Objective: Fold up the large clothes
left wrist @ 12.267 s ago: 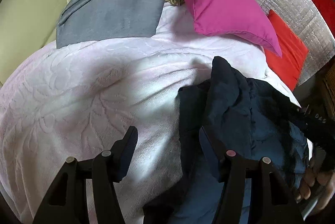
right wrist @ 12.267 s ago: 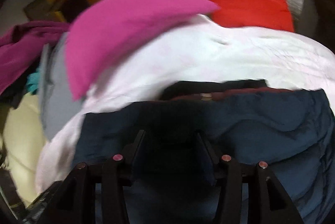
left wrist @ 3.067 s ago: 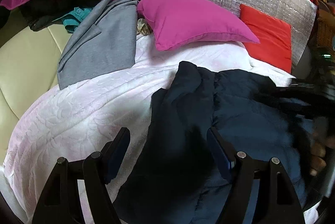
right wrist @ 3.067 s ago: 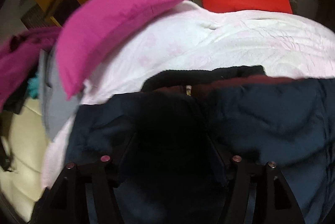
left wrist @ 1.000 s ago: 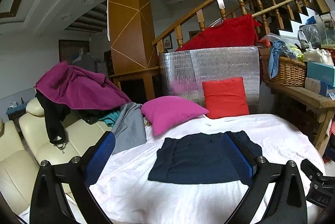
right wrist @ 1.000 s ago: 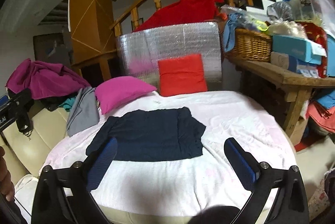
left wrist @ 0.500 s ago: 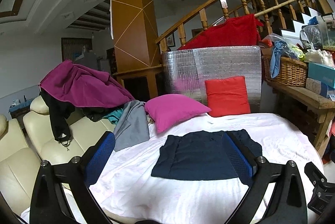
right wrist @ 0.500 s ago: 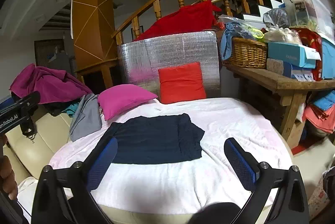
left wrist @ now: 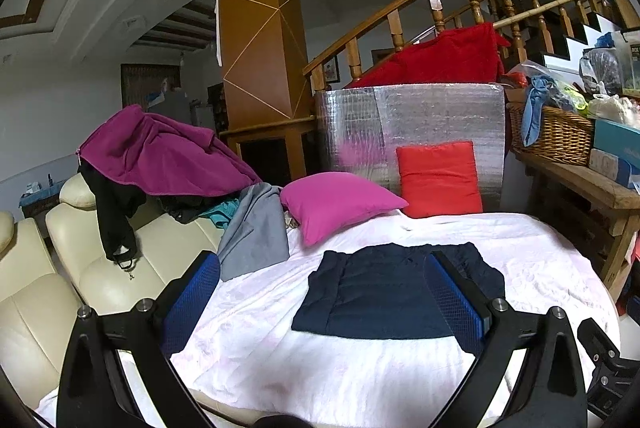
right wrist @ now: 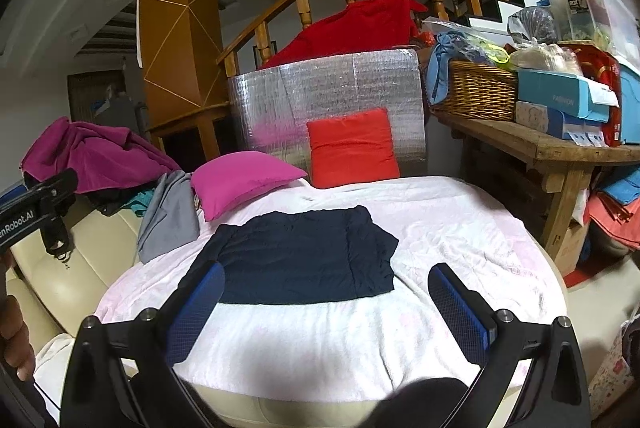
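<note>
While both claws hang back from the work, I read the near field first: my left claw (left wrist: 324, 300) has its blue-padded fingers spread wide with nothing between them, and my right claw (right wrist: 330, 312) is likewise parted and empty. Each looks across the pale pink textured blanket (right wrist: 460, 236) that covers the round bed.

On that blanket lies the task's thing, the dark navy quilted garment (right wrist: 296, 260), folded into a flat, roughly rectangular packet near the middle of the bed, clear of both claws. I judge this fold essentially finished. Its right side looks bulkier and a little ragged in the right wrist view, so finishing well would mean pressing that edge flat with an open pad instead of pinching, then squaring the corners without dragging the blanket underneath.

Beyond it, a magenta cushion (left wrist: 340, 204) sits just past the garment's far left corner, with a red square cushion (right wrist: 352, 152) propped against a silver foil-faced panel (right wrist: 328, 96). To the left, a grey cloth (left wrist: 256, 232) spills from the cream leather sofa (left wrist: 36, 300) onto the bed's edge, and a purple fleece (left wrist: 160, 156) is heaped on the sofa back. If more large clothes remain, I would take the grey cloth, lifting it by two corners well apart so it opens flat.
</note>
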Motion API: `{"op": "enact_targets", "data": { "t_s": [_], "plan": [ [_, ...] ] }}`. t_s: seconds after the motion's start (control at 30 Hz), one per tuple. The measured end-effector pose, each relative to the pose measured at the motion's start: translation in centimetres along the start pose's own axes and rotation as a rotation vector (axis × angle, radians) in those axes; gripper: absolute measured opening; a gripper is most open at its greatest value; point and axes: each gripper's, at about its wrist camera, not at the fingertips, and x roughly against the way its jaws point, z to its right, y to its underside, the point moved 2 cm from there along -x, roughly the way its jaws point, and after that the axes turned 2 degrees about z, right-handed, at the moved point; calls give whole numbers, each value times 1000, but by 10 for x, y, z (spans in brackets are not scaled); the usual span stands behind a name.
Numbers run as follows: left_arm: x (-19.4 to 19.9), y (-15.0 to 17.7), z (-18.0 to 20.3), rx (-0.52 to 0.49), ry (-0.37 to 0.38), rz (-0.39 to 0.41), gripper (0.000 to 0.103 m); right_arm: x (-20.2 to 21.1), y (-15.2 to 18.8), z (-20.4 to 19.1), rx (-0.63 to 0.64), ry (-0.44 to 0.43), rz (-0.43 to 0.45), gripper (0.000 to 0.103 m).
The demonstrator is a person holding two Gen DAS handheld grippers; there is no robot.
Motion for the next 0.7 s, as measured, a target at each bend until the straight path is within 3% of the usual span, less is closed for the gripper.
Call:
{"op": "enact_targets", "data": {
  "t_s": [0.7],
  "plan": [
    [-3, 5, -4, -1, -4, -16, 101, -7, 6, -3, 2, -13, -17, 103]
  ]
}}
